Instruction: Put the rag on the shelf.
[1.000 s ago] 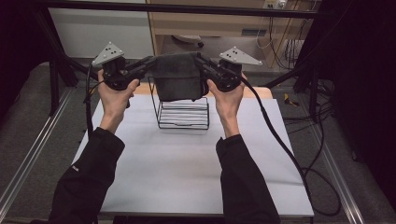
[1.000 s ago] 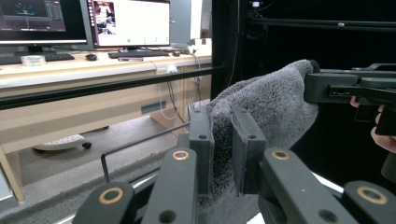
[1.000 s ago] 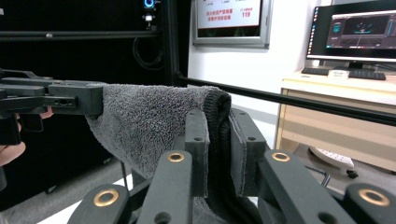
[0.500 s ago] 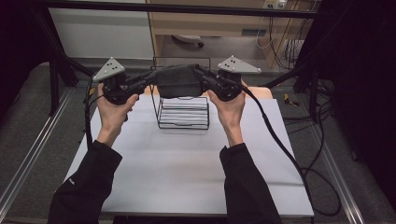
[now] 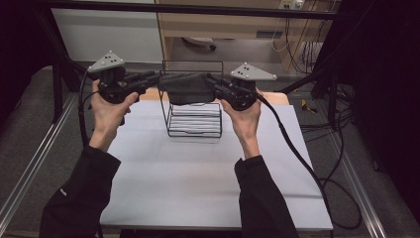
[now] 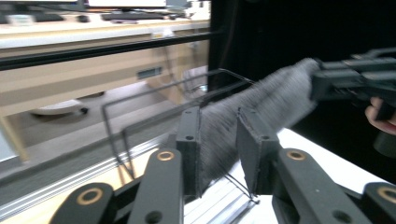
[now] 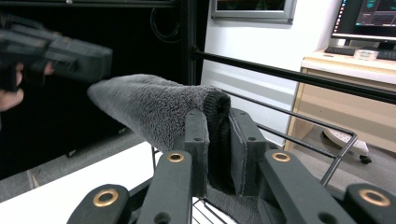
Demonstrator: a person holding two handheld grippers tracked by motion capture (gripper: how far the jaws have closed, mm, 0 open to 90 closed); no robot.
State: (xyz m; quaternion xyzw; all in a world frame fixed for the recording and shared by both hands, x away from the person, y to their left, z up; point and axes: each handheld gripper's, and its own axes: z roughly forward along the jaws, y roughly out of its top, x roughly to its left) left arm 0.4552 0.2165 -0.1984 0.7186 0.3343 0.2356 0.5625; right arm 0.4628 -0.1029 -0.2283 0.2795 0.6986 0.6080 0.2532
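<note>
A: Item one, left tool (image 5: 151,79). State?

B: Jaws drawn in on one end of the grey towel (image 5: 188,89), pile pressed between the pads. In the left gripper view the cloth runs from between the jaws toward the upper right of the frame, where the other tool (image 6: 355,79) takes it.

A: Item two, right tool (image 5: 218,84).

B: Jaws closed on the opposite end of the towel. In the right gripper view a folded edge sits pinched between the pads, and the rest stretches toward the upper left of the frame.

A: Item three, towel, location.

B: Upper centre of the high view, held taut and level between both tools, above the black wire rack (image 5: 194,119).

A: Rack?

B: Upright on the white bench (image 5: 198,183), centre of frame, just below the towel. Contact between towel and rack top: cannot tell.
</note>
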